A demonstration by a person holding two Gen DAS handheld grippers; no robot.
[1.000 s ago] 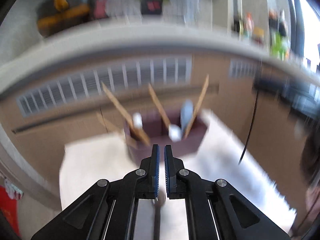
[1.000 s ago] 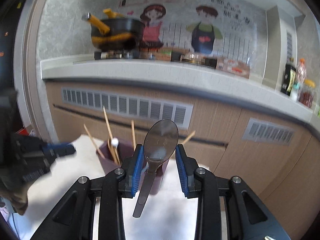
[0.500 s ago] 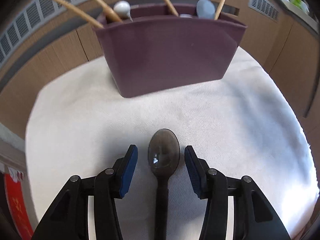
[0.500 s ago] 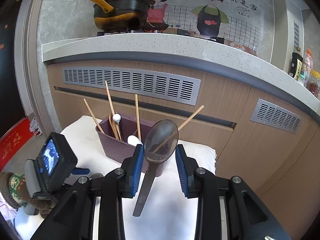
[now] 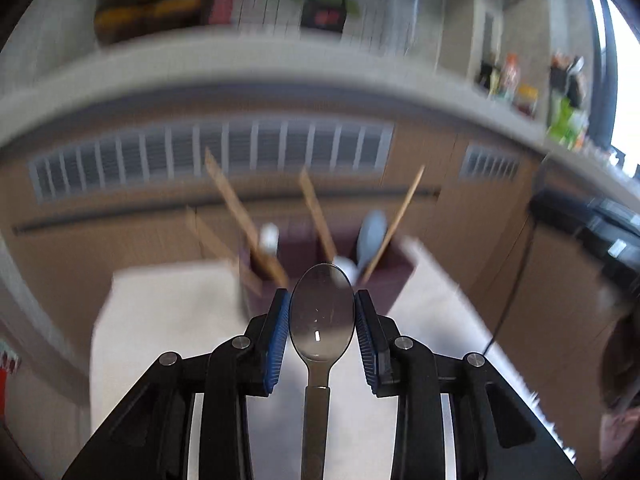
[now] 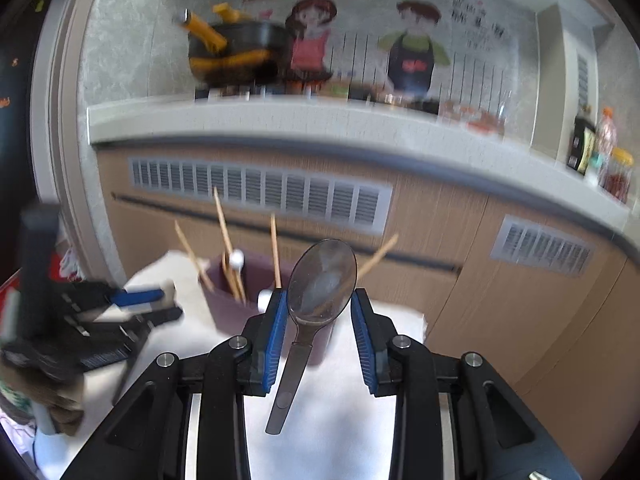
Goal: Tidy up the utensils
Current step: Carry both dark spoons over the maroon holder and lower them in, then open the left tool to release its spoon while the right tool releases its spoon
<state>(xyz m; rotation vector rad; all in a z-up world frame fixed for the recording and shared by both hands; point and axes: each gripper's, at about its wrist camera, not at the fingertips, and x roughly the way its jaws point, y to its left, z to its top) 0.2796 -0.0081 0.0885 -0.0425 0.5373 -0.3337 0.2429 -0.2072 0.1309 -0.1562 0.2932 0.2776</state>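
Two dark spoons are pinched, one in the left claw (image 5: 322, 322) and one in the right claw (image 6: 319, 314), whose pads press each bowl. Ahead of both claws, the maroon holder (image 6: 228, 304) contains wooden chopsticks (image 6: 225, 236) and pale spoons (image 5: 370, 236), standing on the cloth-covered counter (image 5: 160, 312).

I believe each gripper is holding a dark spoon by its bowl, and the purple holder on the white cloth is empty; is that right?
Not quite: the purple holder is not empty. The right wrist view shows wooden chopsticks standing in it. Left gripper and right gripper each hold a spoon.
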